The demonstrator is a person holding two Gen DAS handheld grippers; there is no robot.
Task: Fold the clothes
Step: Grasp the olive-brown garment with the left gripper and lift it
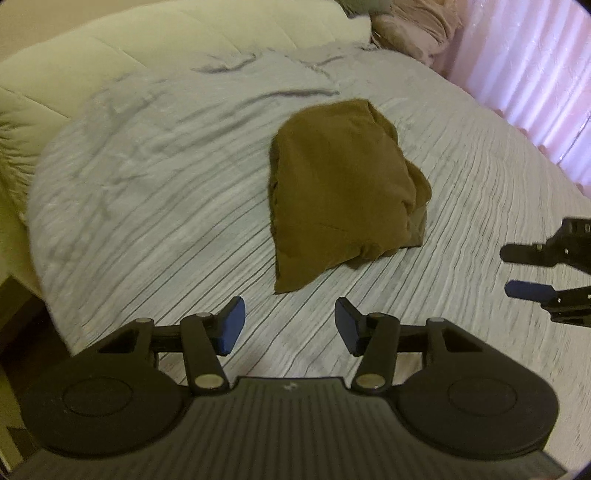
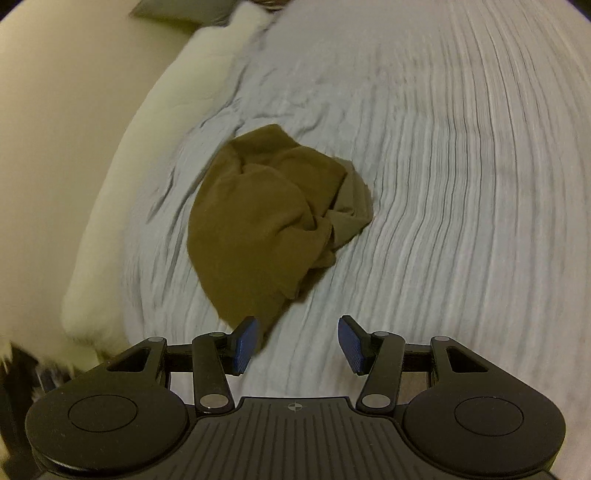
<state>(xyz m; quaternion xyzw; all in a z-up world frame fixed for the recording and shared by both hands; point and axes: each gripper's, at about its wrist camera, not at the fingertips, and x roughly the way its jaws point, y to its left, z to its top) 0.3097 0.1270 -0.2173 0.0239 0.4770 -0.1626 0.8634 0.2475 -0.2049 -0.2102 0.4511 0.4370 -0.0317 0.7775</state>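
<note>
Both views are a little blurred, so the fine weave of the cloth cannot be read, and it is not possible to tell what kind of clothing the brown piece is. In the left wrist view only the front part of the right gripper (image 1: 517, 271) shows, cut off at the right edge. The pink pleated curtain (image 1: 535, 74) is also cut by the frame, and the pale pink bundle of fabric (image 1: 413, 29) at the far corner of the bed is too soft to make out.

The olive-brown folded garment (image 1: 343, 184) lies on the light grey ribbed bedspread (image 1: 147, 184), near the middle of the bed. It is folded into a thick, uneven packet with a smooth top face. On its right side several loose layers bunch out, and one pointed corner reaches toward the cameras. In the right wrist view the same garment (image 2: 266, 221) shows crumpled folds on its right side. A cream padded bed frame (image 1: 55, 74) runs along the left of the bedspread.

The left gripper (image 1: 290, 325) stands wide open above the bedspread, just before the near corner of the garment, and holds nothing. The right gripper (image 2: 295, 341) is also spread wide and empty; its left blue pad (image 2: 245, 343) overlaps the garment's near corner in the picture, but contact cannot be told.
</note>
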